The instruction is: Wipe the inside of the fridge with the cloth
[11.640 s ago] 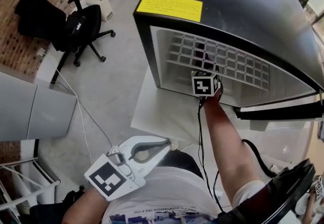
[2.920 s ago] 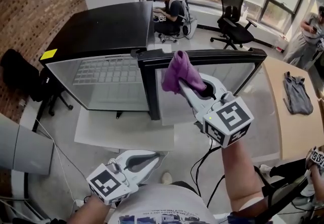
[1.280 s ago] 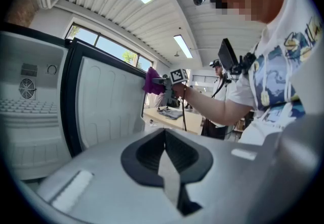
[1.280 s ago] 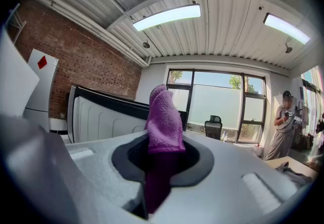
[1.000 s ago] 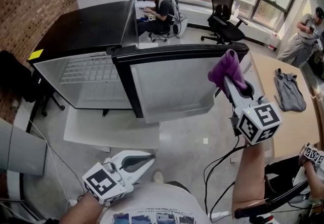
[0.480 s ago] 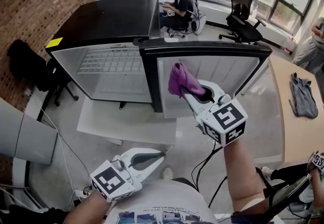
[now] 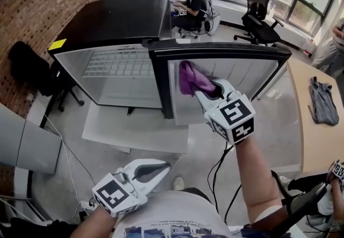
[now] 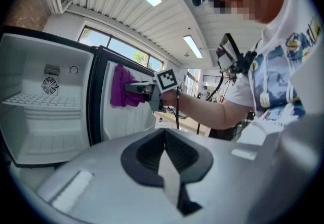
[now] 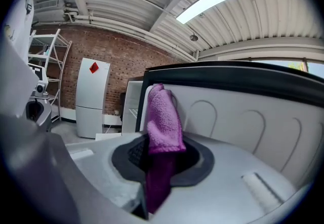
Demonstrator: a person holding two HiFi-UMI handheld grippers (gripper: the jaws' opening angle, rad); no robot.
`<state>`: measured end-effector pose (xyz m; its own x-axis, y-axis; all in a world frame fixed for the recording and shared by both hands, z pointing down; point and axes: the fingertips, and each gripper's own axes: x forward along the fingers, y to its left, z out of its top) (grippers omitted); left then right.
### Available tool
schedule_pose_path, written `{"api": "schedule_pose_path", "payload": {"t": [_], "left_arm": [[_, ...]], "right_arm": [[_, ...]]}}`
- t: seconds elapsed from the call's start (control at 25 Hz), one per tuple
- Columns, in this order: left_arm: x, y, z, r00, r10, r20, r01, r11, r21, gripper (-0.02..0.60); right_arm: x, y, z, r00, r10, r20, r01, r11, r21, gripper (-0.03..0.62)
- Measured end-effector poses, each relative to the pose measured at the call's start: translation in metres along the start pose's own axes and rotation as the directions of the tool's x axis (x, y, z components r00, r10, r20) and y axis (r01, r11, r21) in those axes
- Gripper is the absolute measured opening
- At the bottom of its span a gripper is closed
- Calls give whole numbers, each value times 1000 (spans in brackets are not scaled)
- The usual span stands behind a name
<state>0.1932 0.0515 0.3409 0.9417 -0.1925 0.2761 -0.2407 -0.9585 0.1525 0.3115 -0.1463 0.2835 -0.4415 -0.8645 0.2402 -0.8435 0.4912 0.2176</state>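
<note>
The black fridge [image 7: 115, 16] stands open, its white interior [image 7: 115, 84] and wire shelf [image 8: 40, 100] facing me. Its door [image 7: 242, 76] is swung out to the right, white inner liner toward me. My right gripper [image 7: 203, 92] is shut on a purple cloth [image 7: 188, 77], which hangs bunched from the jaws [image 9: 163, 119] close against the door liner near its hinge side. The left gripper view shows the cloth [image 8: 121, 92] in front of the door. My left gripper [image 7: 163, 167] is held low by my body, shut with nothing in it.
The fridge rests on a white board [image 7: 129, 129] on the grey floor. A black office chair [image 7: 32, 70] stands at the left, another [image 7: 258, 11] at the back next to a seated person [image 7: 191, 3]. A wooden table [image 7: 317, 119] with a grey garment [image 7: 322, 100] is at the right.
Over the last second my right gripper carried the cloth from the door's far right end leftward, then slightly forward against the inner liner. The left gripper has barely moved.
</note>
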Motion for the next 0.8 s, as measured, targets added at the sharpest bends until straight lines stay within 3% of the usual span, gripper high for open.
{"api": "schedule_pose_path", "payload": {"t": [0.4,0.8], "left_arm": [[24,-10,12,997,-73,-8,73,997,4,5],[38,-14,9,993,-111,-29,112,992,49,5]], "right_arm": [[-42,-57,-36,988,-143,-60,144,989,26,66],[-90,-115,-66,945,-308,-111,315,947,59,66]]}}
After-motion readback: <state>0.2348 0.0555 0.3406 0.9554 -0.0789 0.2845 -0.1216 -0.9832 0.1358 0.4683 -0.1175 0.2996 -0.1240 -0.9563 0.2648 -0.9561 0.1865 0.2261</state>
